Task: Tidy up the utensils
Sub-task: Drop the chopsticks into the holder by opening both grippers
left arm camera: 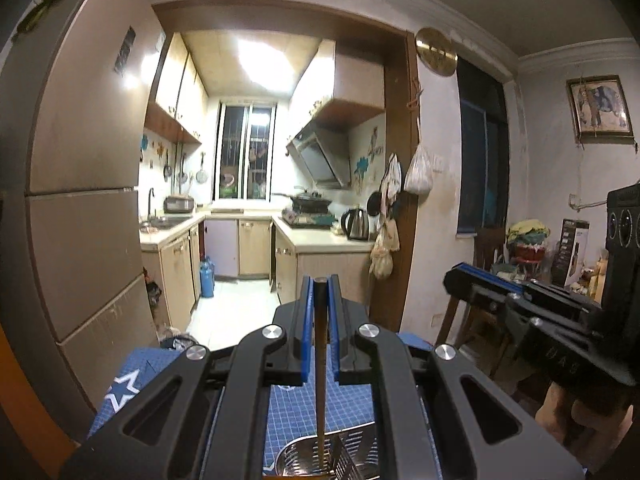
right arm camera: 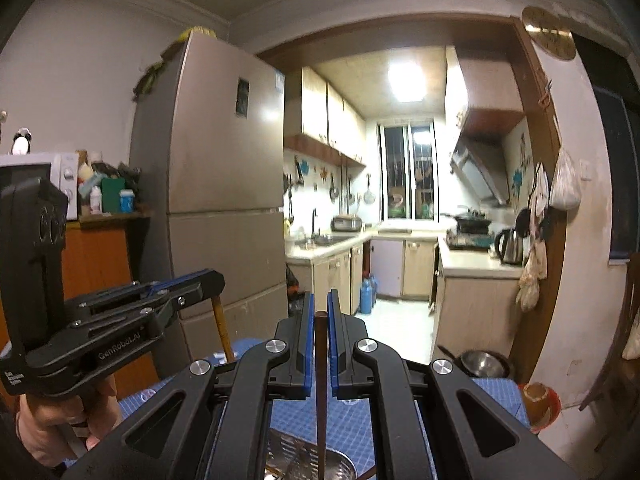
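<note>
Left gripper (left arm camera: 320, 280), black with blue pads, is clamped on a light brown wooden chopstick (left arm camera: 320, 360) that hangs upright between its jaws. The stick's lower end reaches down into a shiny perforated steel utensil holder (left arm camera: 296, 456), which stands on a blue gridded mat (left arm camera: 352, 404) covering the table; whether the tip touches the holder's floor cannot be told.

Right gripper (right arm camera: 320, 312), of the same build, is clamped on a dark brown wooden chopstick (right arm camera: 321, 380), likewise upright. Its lower end also reaches to the steel utensil holder (right arm camera: 336, 464), seen at the bottom edge of the right wrist view.

Both grippers are held side by side over the near part of the table, well apart from each other, each visible in the other's camera. A person's hand (right arm camera: 60, 420) grips the handle of the left gripper.

Beyond the far edge of the table stand a tall beige refrigerator (right arm camera: 216, 168) and an open kitchen doorway. An orange bowl (right arm camera: 540, 404) sits at the right edge of the mat, beside a steel pot (right arm camera: 480, 364) lower down.
</note>
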